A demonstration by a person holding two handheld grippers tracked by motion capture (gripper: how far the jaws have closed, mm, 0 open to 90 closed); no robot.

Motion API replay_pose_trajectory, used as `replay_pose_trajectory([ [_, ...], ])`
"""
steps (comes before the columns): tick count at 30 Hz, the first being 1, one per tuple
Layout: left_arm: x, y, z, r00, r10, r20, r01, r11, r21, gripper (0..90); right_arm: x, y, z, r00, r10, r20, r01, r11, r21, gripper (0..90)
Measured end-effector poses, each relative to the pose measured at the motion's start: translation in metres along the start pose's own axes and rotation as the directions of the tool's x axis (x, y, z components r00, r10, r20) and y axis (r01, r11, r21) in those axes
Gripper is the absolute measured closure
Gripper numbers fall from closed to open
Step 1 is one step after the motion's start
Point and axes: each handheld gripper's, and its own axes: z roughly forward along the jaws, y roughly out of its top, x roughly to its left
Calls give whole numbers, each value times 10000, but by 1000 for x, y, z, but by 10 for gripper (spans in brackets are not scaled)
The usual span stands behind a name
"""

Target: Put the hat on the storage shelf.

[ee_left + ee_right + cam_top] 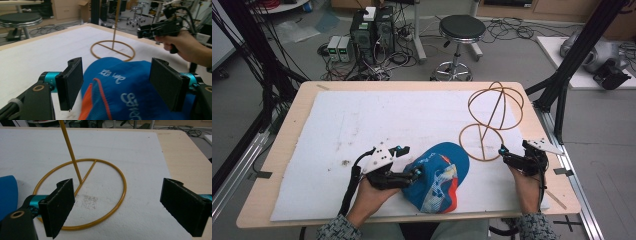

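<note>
A blue cap (438,181) with orange trim and white print lies on the white foam sheet (362,125) near the table's front edge. My left gripper (409,161) is open at the cap's left side. In the left gripper view its pads (71,83) stand on either side of the cap's crown (125,87), apart from it. A golden wire hat stand (492,117) rises to the right of the cap, with a ring base (82,195) and a round wire top. My right gripper (117,206) is open and empty just in front of that ring, a hand holding it (156,28).
The foam sheet covers most of the wooden table (292,130). Black frame posts (579,50) stand at the right and left sides. Beyond the far edge are a stool (460,35), computer boxes (372,30) and loose cables on the floor.
</note>
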Motion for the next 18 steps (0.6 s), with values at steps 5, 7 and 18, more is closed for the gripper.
replay_pose_trajectory([
  [5, -10, 1, 8, 9983, 85, 570, -88, 9999, 52, 305, -1, 0, 0, 10000, 35, -1, -35, 10000, 24, 115],
  [7, -12, 1, 11, 9975, 96, 703, -105, 9999, 134, 314, -1, 0, 0, 10000, 10, 17, -10, 10000, 20, 115],
  [18, -11, -2, 20, 9922, -156, 1239, 88, 9984, 555, 495, -2, 0, -1, 10000, -28, 37, 29, 10000, -6, 115],
])
